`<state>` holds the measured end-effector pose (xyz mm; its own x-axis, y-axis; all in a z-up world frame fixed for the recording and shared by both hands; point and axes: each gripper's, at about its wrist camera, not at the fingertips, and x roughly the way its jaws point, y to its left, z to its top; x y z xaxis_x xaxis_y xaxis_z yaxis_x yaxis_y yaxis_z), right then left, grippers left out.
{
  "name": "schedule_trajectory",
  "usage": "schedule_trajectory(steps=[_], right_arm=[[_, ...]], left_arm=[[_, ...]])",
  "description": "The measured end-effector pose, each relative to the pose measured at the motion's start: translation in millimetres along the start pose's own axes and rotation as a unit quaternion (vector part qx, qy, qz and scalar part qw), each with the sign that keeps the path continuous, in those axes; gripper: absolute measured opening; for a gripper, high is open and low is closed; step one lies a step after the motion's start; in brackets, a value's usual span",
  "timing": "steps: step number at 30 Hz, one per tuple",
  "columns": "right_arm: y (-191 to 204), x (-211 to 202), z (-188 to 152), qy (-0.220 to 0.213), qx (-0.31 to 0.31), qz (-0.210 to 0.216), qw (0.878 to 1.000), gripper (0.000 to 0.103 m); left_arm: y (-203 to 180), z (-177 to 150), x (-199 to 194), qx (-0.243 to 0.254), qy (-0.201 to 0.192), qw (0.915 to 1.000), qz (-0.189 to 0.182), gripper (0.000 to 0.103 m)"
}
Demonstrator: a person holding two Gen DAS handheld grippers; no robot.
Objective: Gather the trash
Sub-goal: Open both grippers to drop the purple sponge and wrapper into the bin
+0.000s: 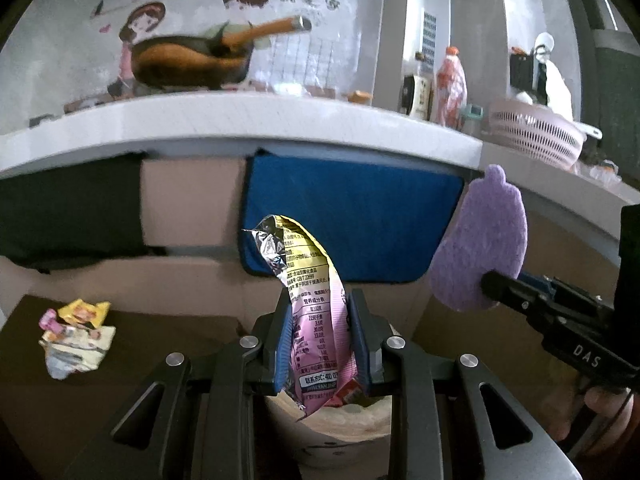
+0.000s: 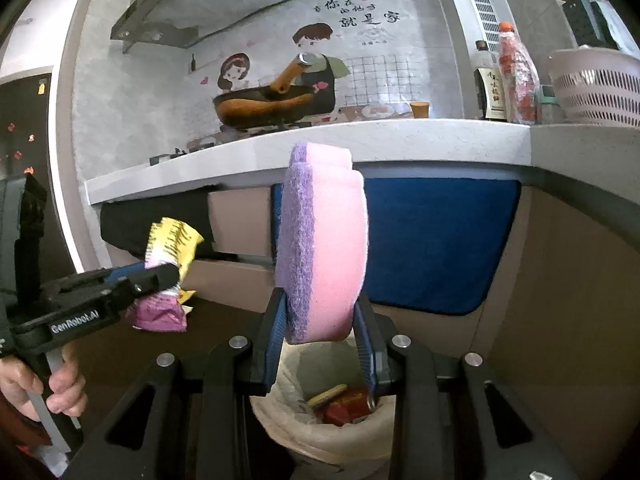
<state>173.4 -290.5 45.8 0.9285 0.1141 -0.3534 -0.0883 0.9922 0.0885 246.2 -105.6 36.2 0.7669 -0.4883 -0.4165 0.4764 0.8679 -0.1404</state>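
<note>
Holding over the bin (image 2: 320, 432), the left hand-held gripper (image 1: 322, 340) is clamped on a wrapper (image 1: 316, 320); the right hand-held gripper (image 2: 320, 344) is clamped on a sponge (image 2: 324, 248). Disposal step appears in hand. Next move calls for parting jaws above the opening. More wrappers (image 1: 76, 336) lie beyond, left.

A crinkled pink-and-yellow snack wrapper (image 1: 316, 312) stands upright directly above the lined trash bin (image 2: 320, 436). A pink sponge (image 2: 324, 248) with a purple scouring face hangs on edge over the same bin. Crumpled wrappers (image 1: 76, 338) lie left of the bin.
</note>
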Motion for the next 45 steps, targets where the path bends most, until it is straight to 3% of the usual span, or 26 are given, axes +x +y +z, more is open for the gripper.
schedule_trajectory(steps=[13,28,29,34,38,45], right_arm=[[-30.9,44.9,-33.0,0.066,0.029,-0.004,0.997,0.03],[-32.1,101.5,-42.3,0.12,0.04,0.012,0.992,0.03],[-32.2,105.1,-43.7,0.124,0.041,0.012,0.991,0.03],[-39.8,118.9,-54.7,0.14,0.053,0.002,0.989,0.032],[-45.5,129.1,-64.4,0.156,0.065,-0.008,0.986,0.036],[-41.0,132.2,-63.3,0.15,0.075,-0.019,0.986,0.036]], left_arm=[[4.7,-28.5,68.3,-0.023,0.078,0.9964,-0.025,0.028],[26.1,-46.6,104.3,-0.044,0.109,0.9928,-0.027,0.028],[27.9,-46.7,108.0,-0.047,0.112,0.9919,-0.037,0.029],[51.8,-57.7,137.5,-0.1,0.155,0.9788,-0.089,0.05],[70.8,-64.4,149.1,-0.139,0.186,0.9682,-0.093,0.053],[99.0,-61.0,127.8,-0.189,0.16,0.9633,-0.103,0.053]])
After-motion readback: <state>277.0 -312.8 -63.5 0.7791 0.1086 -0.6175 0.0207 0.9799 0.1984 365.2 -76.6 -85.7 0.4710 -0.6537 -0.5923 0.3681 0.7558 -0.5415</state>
